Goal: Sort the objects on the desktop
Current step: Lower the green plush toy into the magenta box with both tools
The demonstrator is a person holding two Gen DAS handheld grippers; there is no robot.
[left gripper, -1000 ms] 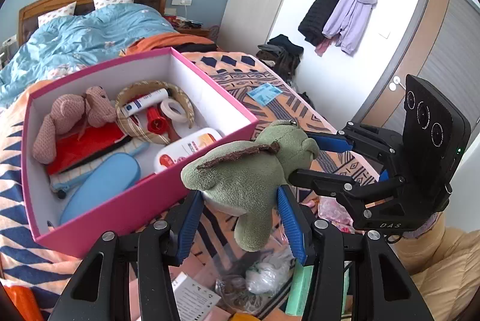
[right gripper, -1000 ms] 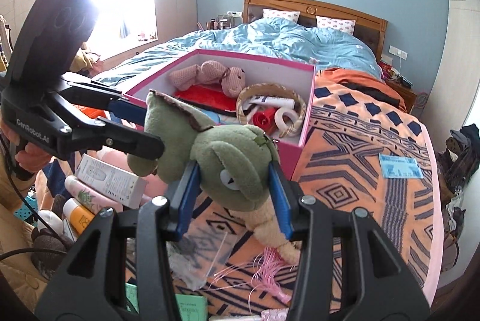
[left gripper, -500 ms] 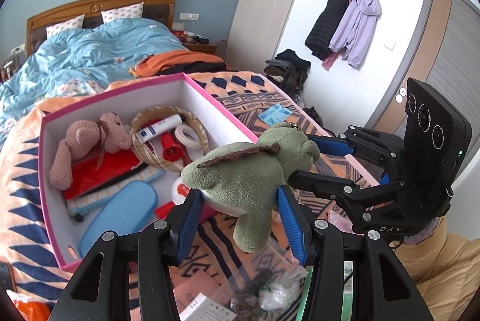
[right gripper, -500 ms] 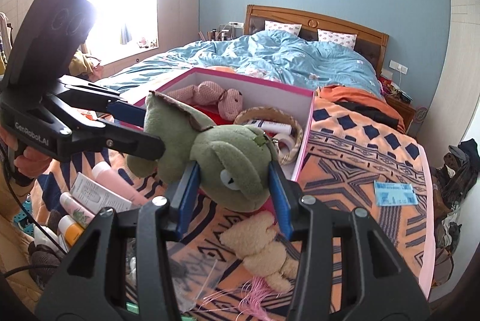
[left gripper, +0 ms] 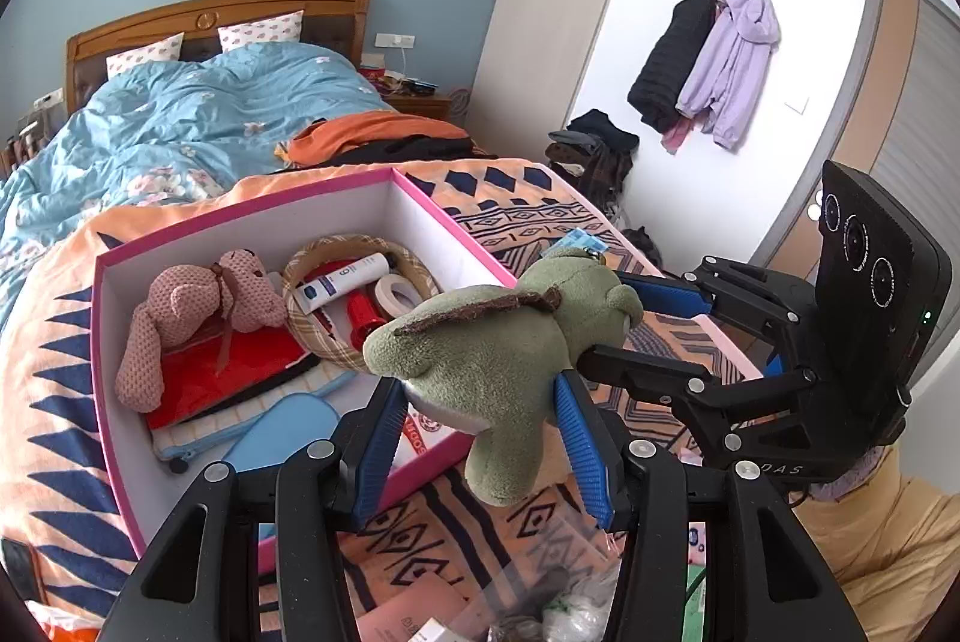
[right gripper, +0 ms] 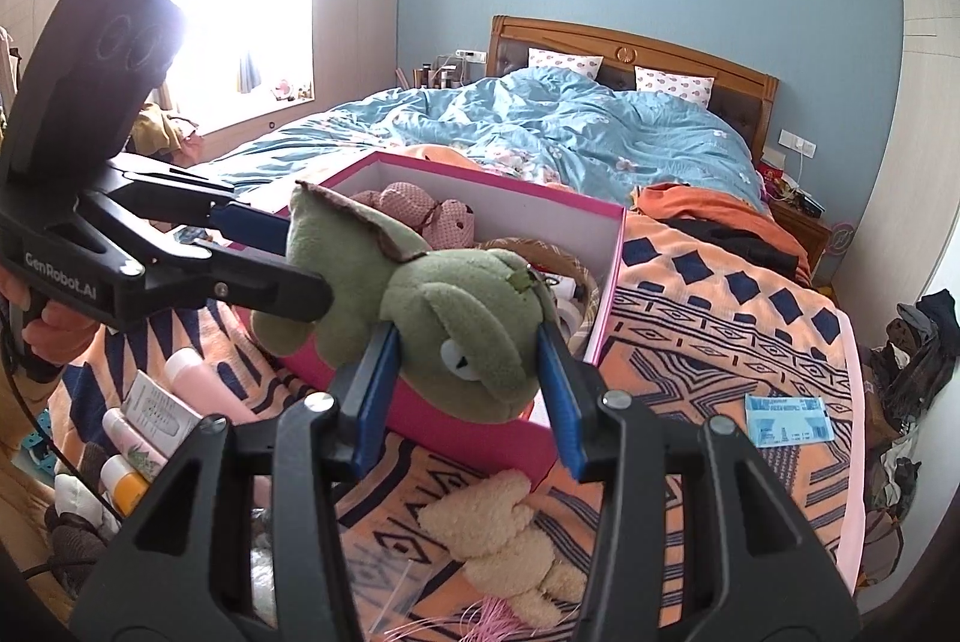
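A green plush toy [left gripper: 498, 342] with a brown strip along its back and a white eye hung in the air over the near edge of a pink box [left gripper: 240, 222]. The left gripper [left gripper: 480, 438] clamped its body. The right gripper [right gripper: 465, 390] clamped its head.

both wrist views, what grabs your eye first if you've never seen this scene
A green plush toy hangs in mid-air near the pink box, clamped at once by the left gripper at its body and the right gripper at its head. The box, on a patterned orange blanket, already holds a pink knitted bear and a round basket of small items.
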